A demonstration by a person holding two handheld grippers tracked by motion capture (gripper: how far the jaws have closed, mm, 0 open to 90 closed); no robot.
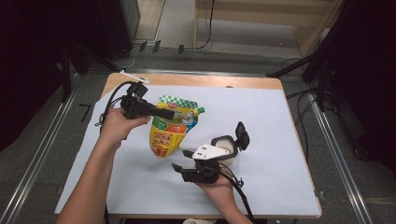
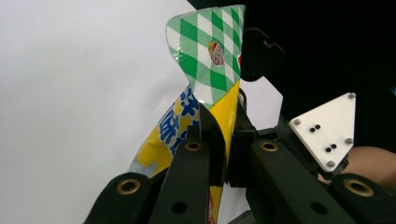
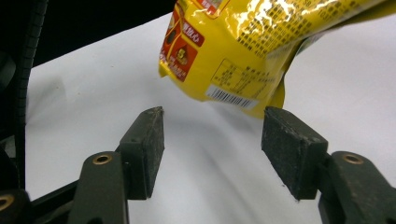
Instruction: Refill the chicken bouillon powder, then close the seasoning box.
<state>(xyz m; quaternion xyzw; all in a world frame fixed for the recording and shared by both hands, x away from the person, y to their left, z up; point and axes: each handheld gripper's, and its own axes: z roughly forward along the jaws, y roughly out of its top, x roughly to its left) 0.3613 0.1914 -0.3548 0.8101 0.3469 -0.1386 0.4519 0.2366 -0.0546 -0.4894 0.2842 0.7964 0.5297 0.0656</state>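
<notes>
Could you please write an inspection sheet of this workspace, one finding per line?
Surface: white sheet over a wooden table.
Job's things: yellow pouch with green checked top, held above the sheet; white cup with black hinged lid open.
Clutter: nothing seen.
Grippers: left gripper shut on the pouch's top edge; right gripper open, jaws empty, beside the cup.
Cables: a black cable trails from each gripper.
Surroundings: grey floor, black stands, floor cables.

A lab: white-covered table (image 1: 280,121) ringed by dark stands (image 1: 322,70) and cables (image 1: 205,28).
</notes>
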